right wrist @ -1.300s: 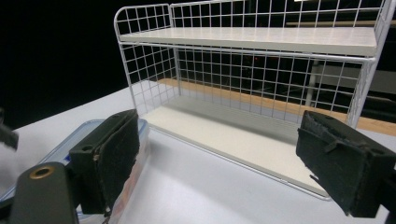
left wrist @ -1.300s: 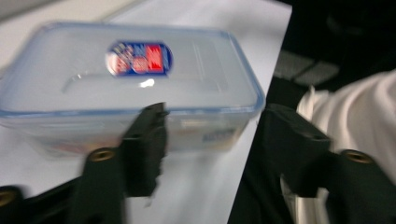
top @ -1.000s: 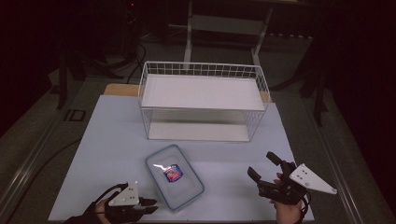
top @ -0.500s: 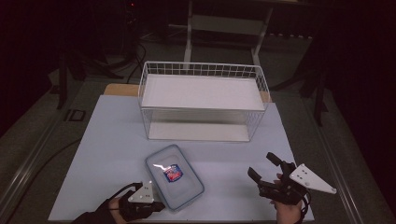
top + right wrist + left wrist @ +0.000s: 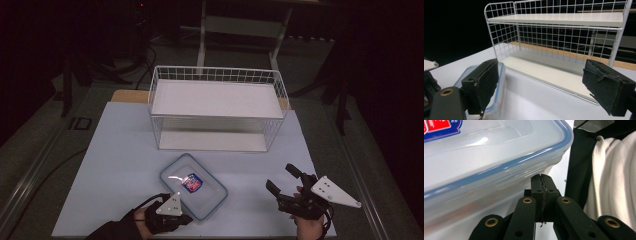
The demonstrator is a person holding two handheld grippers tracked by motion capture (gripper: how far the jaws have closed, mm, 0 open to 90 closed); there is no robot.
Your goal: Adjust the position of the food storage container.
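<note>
Your high view is lit from above onto the white table (image 5: 115,165) alone; everything past its edges drops to near black, and the frame looks soft and grainy. A small glare spot sits on the lid of the plastic container (image 5: 192,185). In your left gripper view the container (image 5: 486,165) is very close, blurred at lower left, with a bright highlight along the lid. In your right gripper view the wire shelf rack (image 5: 564,32) is sharp, while the upper left is black.
</note>
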